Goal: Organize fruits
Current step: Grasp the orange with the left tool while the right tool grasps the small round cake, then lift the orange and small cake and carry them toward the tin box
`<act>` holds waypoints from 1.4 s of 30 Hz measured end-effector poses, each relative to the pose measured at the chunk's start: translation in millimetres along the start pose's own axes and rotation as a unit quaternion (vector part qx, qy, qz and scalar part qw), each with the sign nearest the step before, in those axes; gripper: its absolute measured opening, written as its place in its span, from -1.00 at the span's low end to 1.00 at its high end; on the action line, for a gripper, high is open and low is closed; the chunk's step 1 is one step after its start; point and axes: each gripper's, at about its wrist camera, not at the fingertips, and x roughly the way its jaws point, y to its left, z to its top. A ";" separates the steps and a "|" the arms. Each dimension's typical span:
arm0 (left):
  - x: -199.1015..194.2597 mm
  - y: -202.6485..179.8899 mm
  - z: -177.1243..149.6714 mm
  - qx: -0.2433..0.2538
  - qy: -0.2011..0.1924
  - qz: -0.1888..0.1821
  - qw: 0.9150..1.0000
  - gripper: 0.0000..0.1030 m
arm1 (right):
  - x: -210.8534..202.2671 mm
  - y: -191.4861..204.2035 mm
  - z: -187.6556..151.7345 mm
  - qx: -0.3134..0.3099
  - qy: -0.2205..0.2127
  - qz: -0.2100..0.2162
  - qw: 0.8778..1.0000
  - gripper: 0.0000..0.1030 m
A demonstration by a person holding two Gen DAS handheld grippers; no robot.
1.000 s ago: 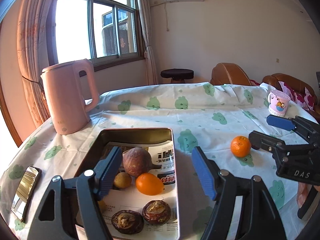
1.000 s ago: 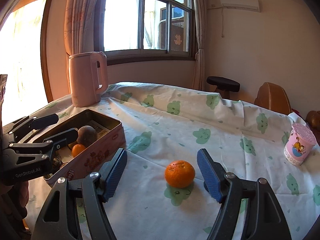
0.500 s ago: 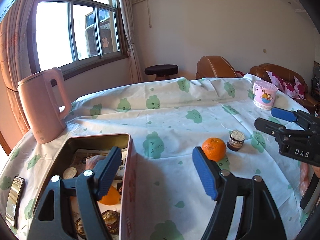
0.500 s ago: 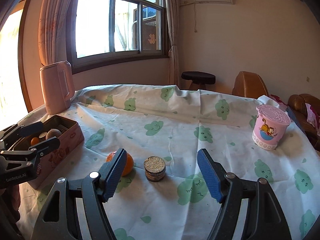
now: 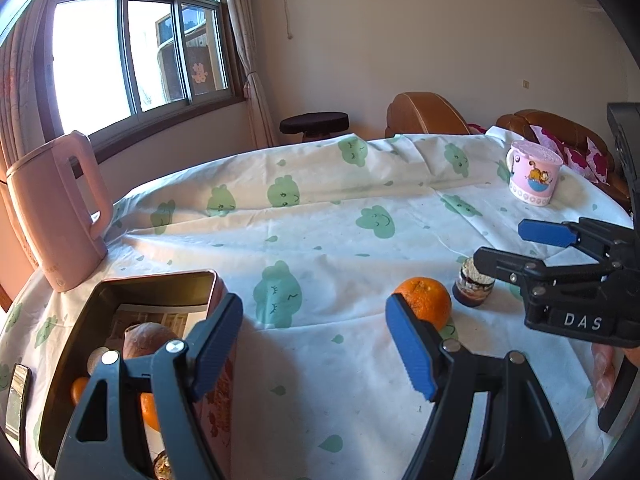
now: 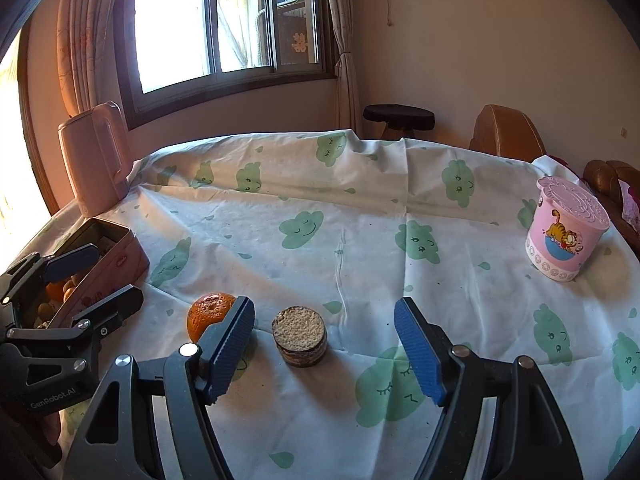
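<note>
Orange (image 5: 424, 300) out on the cloud-print tablecloth (image 5: 320, 216), just right of the tin, small dark jar (image 5: 472, 286) right beside it (grainy lid on top in the right wrist view).

Going left to right in the left wrist view: phone (image 5: 16, 396) at the table edge, pink kettle (image 5: 56, 212) upright behind the tin. Pink tin (image 5: 160, 284) open, with a brownish fruit (image 5: 148, 338) and a couple of small orange ones (image 5: 150, 410) on printed paper inside. Left gripper (image 5: 314, 344) over the tin's right wall and the bare cloth, blue pads well apart, gripping nothing; right pad overlaps the orange in the picture, contact hard to judge. Right gripper (image 5: 508, 246) coming in from the right edge, also spread, one finger passing in front of the jar from this angle. Pink cartoon cup (image 5: 534, 174) farther back right, lid on.

Right wrist view agrees: right gripper (image 6: 324, 346) wide open around empty space, jar just ahead between the pads, orange behind the left pad.
</note>
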 end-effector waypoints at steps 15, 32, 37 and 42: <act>5.7 -14.1 1.9 -0.004 0.015 -0.049 0.999 0.48 | 23.9 -4.4 -5.6 0.015 0.053 0.007 0.998 -0.32; 61.5 -53.9 7.0 -0.008 0.123 -0.131 0.984 -0.05 | 17.5 -43.2 -12.8 0.072 0.058 -0.008 0.996 -0.31; 60.3 -52.0 7.4 -0.013 0.119 -0.130 0.984 -0.06 | 19.3 -36.9 -12.2 0.056 0.062 -0.012 0.996 -0.31; 52.7 -49.5 9.1 -0.013 0.098 -0.120 0.988 -0.06 | 14.4 -36.9 -12.3 0.055 0.049 0.002 0.997 -0.31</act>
